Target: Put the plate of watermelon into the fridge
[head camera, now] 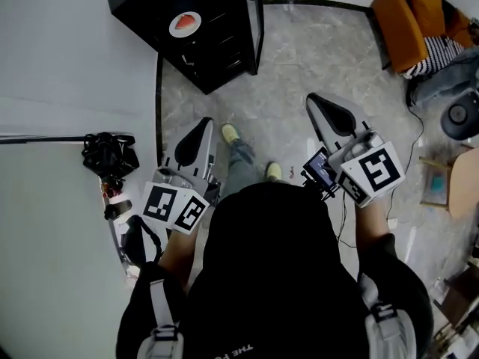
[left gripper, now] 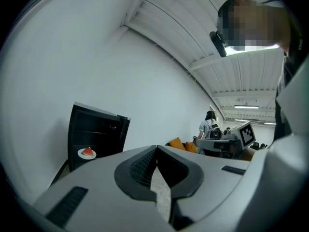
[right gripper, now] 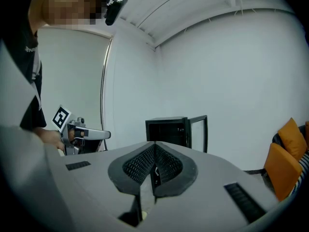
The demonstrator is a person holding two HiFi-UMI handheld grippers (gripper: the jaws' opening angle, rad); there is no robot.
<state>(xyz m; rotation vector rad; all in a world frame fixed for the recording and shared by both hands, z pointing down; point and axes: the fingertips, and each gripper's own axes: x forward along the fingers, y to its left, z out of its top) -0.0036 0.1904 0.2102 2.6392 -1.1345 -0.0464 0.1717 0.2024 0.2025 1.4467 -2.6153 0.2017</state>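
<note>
The plate of watermelon (head camera: 185,23), a red wedge on a white plate, sat on a lower shelf inside the black fridge (head camera: 217,58). It was well ahead of both grippers' fingertips and touched by neither. The fridge door (head camera: 258,21) stood open at the cabinet's right side.

The left gripper (left gripper: 157,148) pointed roughly level toward the fridge. The plate lay far beyond its fingers (left gripper: 137,166) and off to their left. Those fingers were pressed together at the tips, with nothing between them.

The right gripper (right gripper: 155,145) also faced the fridge, which stood straight beyond its fingertips, the open glass door just to their right. Its fingers (right gripper: 140,163) were likewise closed tip to tip and empty.

In the head view the two grippers were held apart, one in each hand, on either side of the person's dark top. Below them was a grey marbled floor (head camera: 299,58). The person's yellow-green shoes (head camera: 230,133) showed between the two grippers, behind their fingertips.

An orange chair (head camera: 408,17) stood well off to the right of the right gripper's fingers. A black bag (head camera: 108,153) lay to the left of the left gripper. In the left gripper view, another person (left gripper: 208,125) stood far beyond the fingertips, to their right.
</note>
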